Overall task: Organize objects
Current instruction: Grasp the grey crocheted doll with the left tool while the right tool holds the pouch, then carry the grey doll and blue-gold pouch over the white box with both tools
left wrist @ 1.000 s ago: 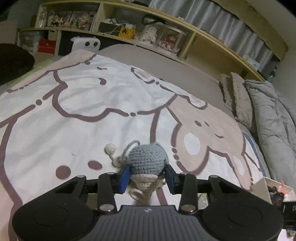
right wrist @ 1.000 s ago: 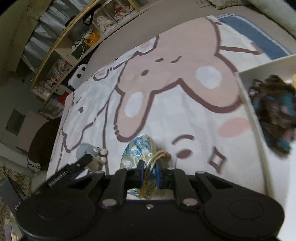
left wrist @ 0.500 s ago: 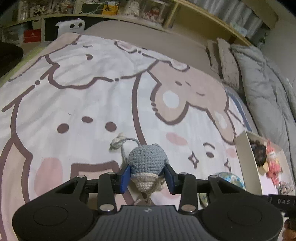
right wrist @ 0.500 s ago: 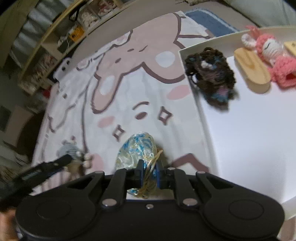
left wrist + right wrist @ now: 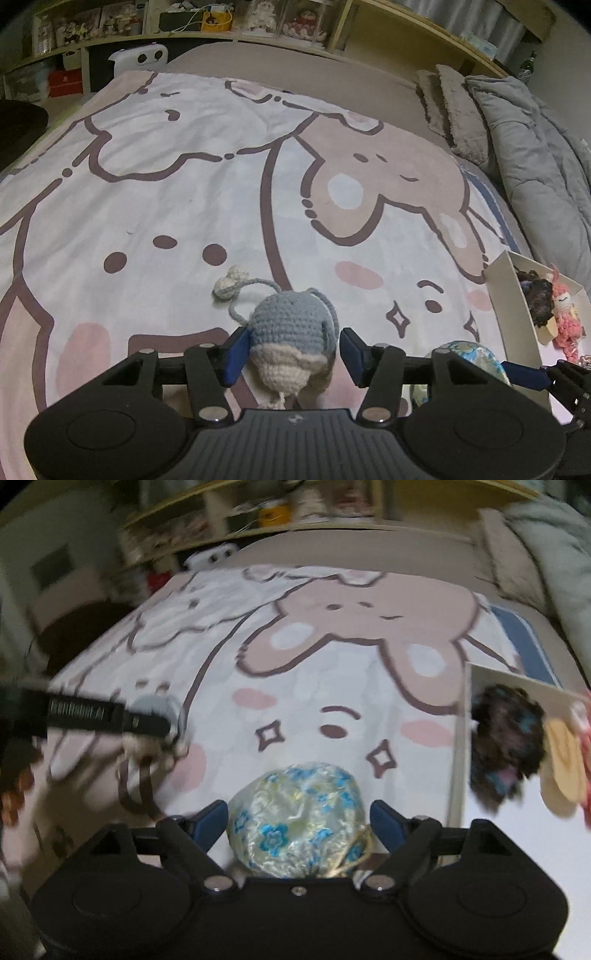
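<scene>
No readable writing; the white lettering on the left gripper's (image 5: 291, 352) black side in the right view is blurred. Its jaws are opening, the grey-and-cream crochet mouse (image 5: 291, 341) between blue pads, right pad clear of it. Right gripper (image 5: 297, 821) jaws are opening wide around a shiny brocade pouch (image 5: 297, 836) with blue flowers, not pressing. White box (image 5: 458, 760) sits right on the cartoon-print blanket (image 5: 184, 192), holding dark yarn toy (image 5: 506, 738).

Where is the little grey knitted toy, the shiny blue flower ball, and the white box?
grey knitted toy (image 5: 291, 325): left wrist view, on its grey crocheted body.
shiny blue flower ball (image 5: 299, 819): right wrist view, on its patterned front.
white box (image 5: 511, 299): left wrist view, on its near side wall.
</scene>
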Demonstrator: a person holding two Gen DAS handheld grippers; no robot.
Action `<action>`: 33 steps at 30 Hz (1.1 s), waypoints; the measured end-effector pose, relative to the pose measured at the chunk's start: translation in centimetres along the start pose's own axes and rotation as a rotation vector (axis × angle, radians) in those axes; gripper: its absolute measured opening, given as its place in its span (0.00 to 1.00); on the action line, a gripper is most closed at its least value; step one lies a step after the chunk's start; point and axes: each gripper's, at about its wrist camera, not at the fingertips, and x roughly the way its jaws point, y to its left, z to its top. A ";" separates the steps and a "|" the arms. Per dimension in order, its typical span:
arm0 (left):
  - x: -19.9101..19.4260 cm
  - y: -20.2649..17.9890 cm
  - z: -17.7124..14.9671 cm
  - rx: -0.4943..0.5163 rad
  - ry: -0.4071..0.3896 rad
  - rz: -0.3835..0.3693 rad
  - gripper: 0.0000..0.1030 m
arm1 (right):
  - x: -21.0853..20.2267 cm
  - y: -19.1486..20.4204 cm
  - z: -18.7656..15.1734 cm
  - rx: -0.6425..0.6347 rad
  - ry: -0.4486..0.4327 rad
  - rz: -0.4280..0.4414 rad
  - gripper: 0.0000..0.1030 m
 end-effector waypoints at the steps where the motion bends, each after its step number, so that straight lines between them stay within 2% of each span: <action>1: 0.2 0.0 0.0 0.001 0.004 0.006 0.54 | 0.3 0.3 -0.1 -0.026 0.008 -0.007 0.86; 3: 0.5 0.0 -0.1 0.009 0.010 0.012 0.57 | 0.9 0.5 -0.2 -0.061 0.026 -0.025 0.87; 7: 0.8 -0.1 -0.1 0.014 0.015 0.012 0.57 | 1.7 0.3 -0.2 -0.059 0.040 -0.047 0.89; 11: 1.0 -0.3 -0.3 0.028 0.026 -0.002 0.51 | 1.9 0.2 -0.2 -0.058 0.042 -0.055 0.88; 13: 0.7 -0.4 -0.2 0.027 0.018 -0.003 0.50 | 1.8 0.1 0.0 -0.054 0.039 -0.068 0.81; 17: -0.5 -1.0 0.1 0.045 -0.021 -0.024 0.50 | 1.1 -0.3 0.4 -0.016 0.013 -0.039 0.73; 19: -1.2 -1.2 0.2 0.050 -0.043 -0.036 0.50 | 0.5 -0.3 0.6 -0.011 -0.004 -0.046 0.63; 21: -2.0 -1.5 0.4 0.054 -0.065 -0.046 0.50 | -0.3 -0.3 0.8 -0.007 -0.027 -0.042 0.62; 24: -2.6 -1.9 0.6 0.058 -0.080 -0.057 0.50 | -0.9 -0.2 0.9 -0.010 -0.034 -0.028 0.62; 27: -2.7 -2.2 0.6 0.064 -0.078 -0.062 0.50 | -0.4 0.2 0.6 -0.025 -0.004 -0.008 0.64; 33: -2.5 -2.5 0.4 0.072 -0.066 -0.070 0.50 | 0.8 1.6 0.0 -0.127 0.052 0.008 0.80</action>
